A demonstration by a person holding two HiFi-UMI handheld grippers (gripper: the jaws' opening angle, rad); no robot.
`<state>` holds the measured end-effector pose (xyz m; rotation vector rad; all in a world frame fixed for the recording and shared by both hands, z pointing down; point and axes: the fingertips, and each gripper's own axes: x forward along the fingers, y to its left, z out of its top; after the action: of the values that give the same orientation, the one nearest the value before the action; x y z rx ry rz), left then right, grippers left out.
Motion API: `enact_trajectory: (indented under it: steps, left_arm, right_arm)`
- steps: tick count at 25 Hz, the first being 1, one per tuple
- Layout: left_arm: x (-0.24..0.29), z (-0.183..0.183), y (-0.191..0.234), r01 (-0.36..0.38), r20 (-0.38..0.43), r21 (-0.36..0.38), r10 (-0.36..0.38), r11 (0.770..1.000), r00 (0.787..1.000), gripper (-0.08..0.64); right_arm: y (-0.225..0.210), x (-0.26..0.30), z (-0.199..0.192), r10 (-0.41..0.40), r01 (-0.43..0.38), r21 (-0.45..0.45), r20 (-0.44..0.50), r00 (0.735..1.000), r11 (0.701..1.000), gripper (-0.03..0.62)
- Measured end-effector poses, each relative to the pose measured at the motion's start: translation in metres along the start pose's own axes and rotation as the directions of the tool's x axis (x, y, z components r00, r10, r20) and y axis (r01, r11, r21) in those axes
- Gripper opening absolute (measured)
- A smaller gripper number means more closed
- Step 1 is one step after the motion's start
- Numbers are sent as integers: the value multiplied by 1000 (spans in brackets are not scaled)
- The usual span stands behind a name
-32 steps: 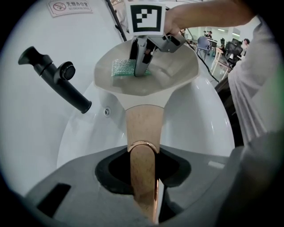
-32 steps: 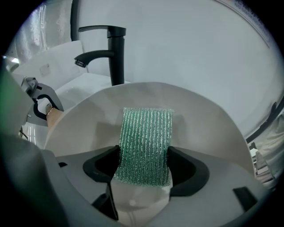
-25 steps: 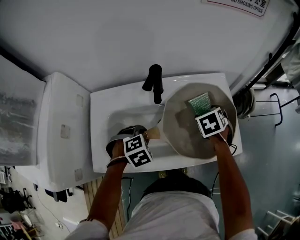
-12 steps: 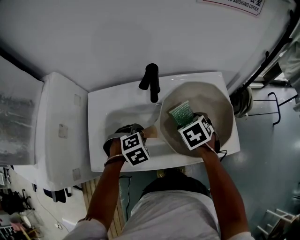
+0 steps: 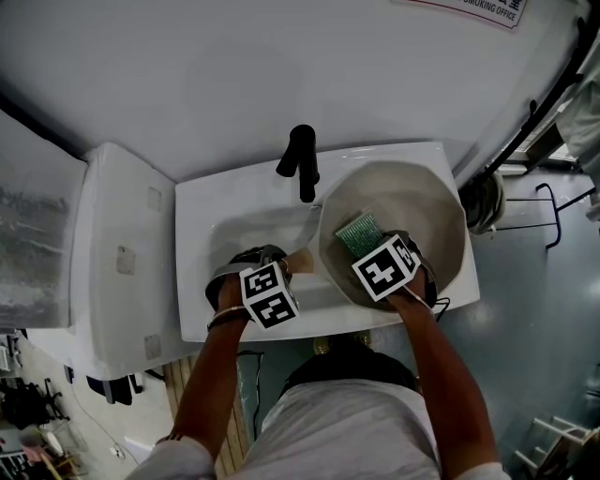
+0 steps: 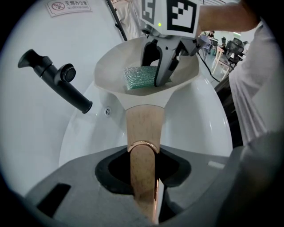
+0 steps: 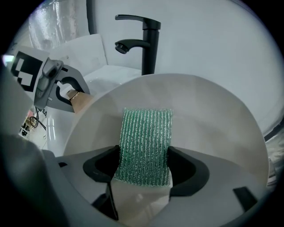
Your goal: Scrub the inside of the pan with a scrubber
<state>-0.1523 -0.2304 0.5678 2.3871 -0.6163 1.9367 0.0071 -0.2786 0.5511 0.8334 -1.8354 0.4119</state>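
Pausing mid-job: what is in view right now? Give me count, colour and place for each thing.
pan: one, off-white, over the sink's right side
handle: one, wood-coloured, runs left from the pan
scrubber: one, green, inside the pan
faucet: one, black, behind the sink
sink: one, white, centre
sign: one, white with a red edge, on the wall at top right
left tongs: shut on the handle
right tongs: shut on the scrubber
forearms: two, bare, at the bottom of the head view

glossy sink [image 5: 200,214], matt pan [image 5: 417,202], seemingly wooden handle [image 6: 144,128], rough ribbed scrubber [image 7: 145,144]
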Motion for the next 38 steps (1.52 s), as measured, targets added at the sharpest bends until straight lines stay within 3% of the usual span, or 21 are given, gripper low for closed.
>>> enact_trajectory:
  steps: [12,18,22,27,38]
  left_arm:
    - [2,-1,-1,11,-1,0,-11,1000,1000,126]
    - [2,-1,-2,15,-3,-1,-15,1000,1000,126]
    - [3,-2,-2,16,-4,-2,-16,1000,1000,126]
    - [3,-2,-2,19,-7,-2,-19,1000,1000,126]
    - [4,-2,-3,20,-9,-6,-20,1000,1000,126]
  right_arm:
    - [-56,-19,-27,-114,116,53,-28,993,992,342]
    - [-64,-29,-28,-135,136,50,-17,991,989,342]
    - [-50,-37,-17,-107,106,45,20,994,993,342]
    - [-14,-39,-2,-8,4,63,72,997,998,342]
    - [21,-21,-13,66,-66,35,16,998,997,342]
